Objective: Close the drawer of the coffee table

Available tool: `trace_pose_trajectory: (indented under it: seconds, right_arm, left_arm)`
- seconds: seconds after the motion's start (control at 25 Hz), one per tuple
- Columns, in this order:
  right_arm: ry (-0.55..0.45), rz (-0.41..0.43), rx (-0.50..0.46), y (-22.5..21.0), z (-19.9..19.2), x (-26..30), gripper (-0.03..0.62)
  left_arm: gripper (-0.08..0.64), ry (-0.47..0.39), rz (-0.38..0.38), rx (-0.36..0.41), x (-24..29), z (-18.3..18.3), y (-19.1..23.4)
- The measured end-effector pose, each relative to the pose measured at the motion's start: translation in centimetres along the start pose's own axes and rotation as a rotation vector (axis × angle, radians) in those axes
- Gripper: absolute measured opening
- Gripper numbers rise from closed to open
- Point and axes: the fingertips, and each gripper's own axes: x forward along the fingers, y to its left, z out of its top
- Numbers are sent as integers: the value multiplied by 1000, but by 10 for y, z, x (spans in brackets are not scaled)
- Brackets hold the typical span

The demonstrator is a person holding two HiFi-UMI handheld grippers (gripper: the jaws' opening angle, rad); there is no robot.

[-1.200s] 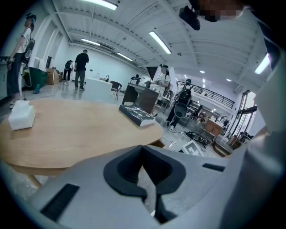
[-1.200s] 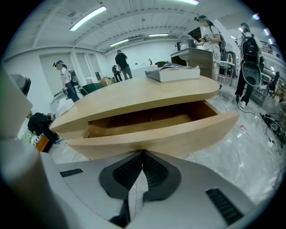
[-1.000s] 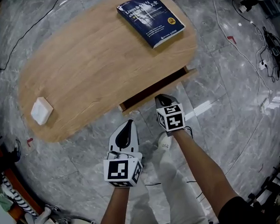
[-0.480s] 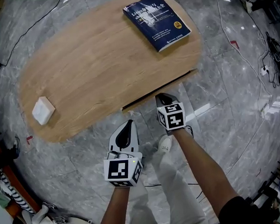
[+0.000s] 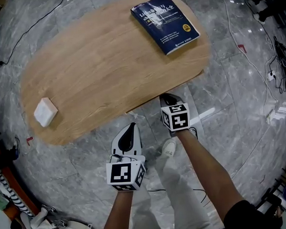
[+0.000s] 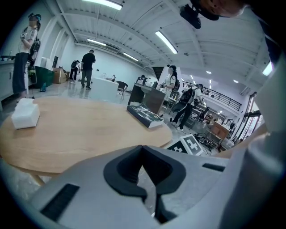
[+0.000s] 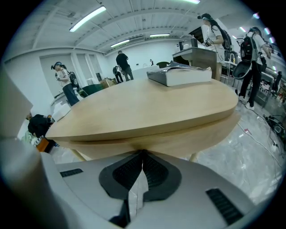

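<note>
The oval wooden coffee table (image 5: 102, 61) fills the upper head view. Its drawer (image 7: 192, 136) lies flush under the tabletop's near edge; the head view shows only a thin line of it. My right gripper (image 5: 167, 97) is shut, with its tips pressed against the drawer front (image 7: 142, 151). My left gripper (image 5: 129, 128) is shut on nothing and hangs over the floor, a short way back from the table edge. In the left gripper view its jaws (image 6: 143, 156) point across the tabletop.
A dark blue book (image 5: 165, 22) lies at the table's far right end and a white block (image 5: 45, 112) at its left end. Cables (image 5: 278, 52) trail over the grey marble floor at the right. The person's legs and a shoe (image 5: 168, 146) stand between the grippers.
The drawer has slid in from partly open to flush under the tabletop, with the right gripper moving forward against it. The left gripper has stayed in place.
</note>
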Motion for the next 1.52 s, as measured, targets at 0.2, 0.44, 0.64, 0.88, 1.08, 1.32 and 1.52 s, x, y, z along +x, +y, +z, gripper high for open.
trace_pose_trajectory:
  seconds: [0.2, 0.44, 0.64, 0.88, 1.08, 1.32, 1.52]
  right_arm:
    - [1, 4, -1, 1, 6, 4, 12]
    - [-14, 8, 2, 1, 8, 6, 12]
    - [-11, 6, -5, 1, 8, 5, 12]
    - [-11, 11, 4, 4, 4, -2, 12]
    - [-14, 21, -5, 14, 4, -14, 12]
    - [-16, 30, -1, 21, 4, -34, 12]
    - [-29, 37, -1, 26, 12, -67, 12]
  left_arm:
    - [-2, -3, 1, -4, 1, 2, 2]
    - [-2, 3, 6, -6, 1, -2, 5]
    - [-2, 5, 4, -3, -1, -3, 4]
    - [-2, 9, -1, 7, -6, -2, 4]
    - [-2, 4, -2, 10, -14, 2, 2]
    - [-2, 10, -25, 43, -24, 11, -9]
    - [-3, -2, -40, 60, -37, 29, -18]
